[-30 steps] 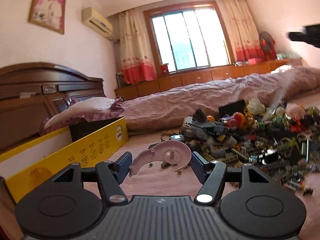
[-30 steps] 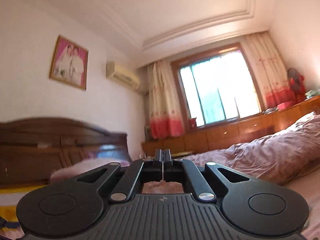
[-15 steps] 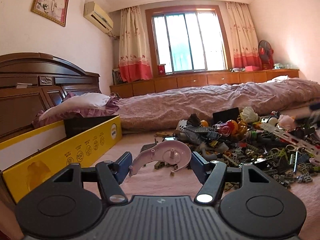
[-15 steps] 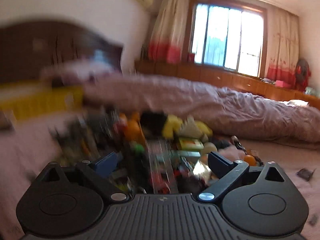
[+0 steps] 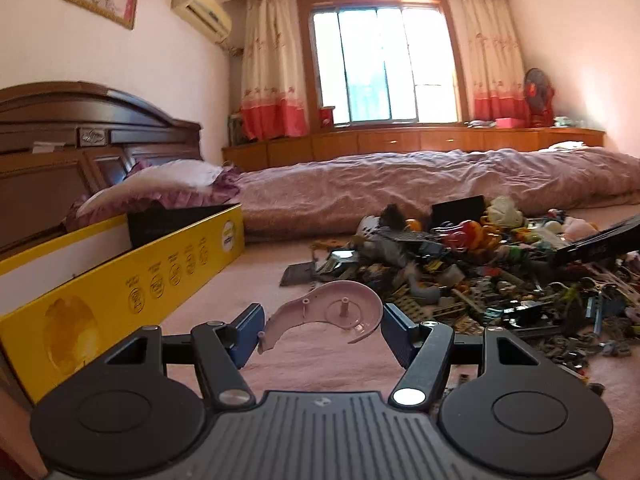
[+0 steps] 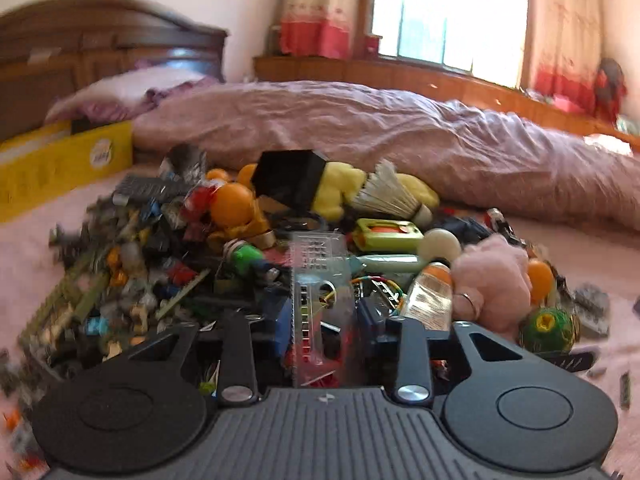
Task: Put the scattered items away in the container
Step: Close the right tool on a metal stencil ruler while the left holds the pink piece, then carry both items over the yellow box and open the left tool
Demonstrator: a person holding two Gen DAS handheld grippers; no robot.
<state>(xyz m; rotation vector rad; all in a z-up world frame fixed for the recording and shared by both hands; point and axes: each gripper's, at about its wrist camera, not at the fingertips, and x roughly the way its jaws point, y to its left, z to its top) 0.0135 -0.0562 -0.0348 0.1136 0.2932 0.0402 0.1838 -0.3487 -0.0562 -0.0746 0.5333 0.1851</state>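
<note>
Quilt [image 5: 420, 184] across the bed, pillow [image 5: 160, 184] at nine o'clock, headboard [image 5: 60, 128], window [image 5: 380, 64] (red-hemmed curtains [image 5: 268, 76]), fan [image 5: 538, 96] at two o'clock

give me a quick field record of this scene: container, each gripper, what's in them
container: yellow box, open, left of the toy pile on the bed
left gripper: shut on pink plastic shell, held above the bedsheet
right gripper: closing around clear perforated plastic piece in the pile
near it: shuttlecock, pink plush
</note>
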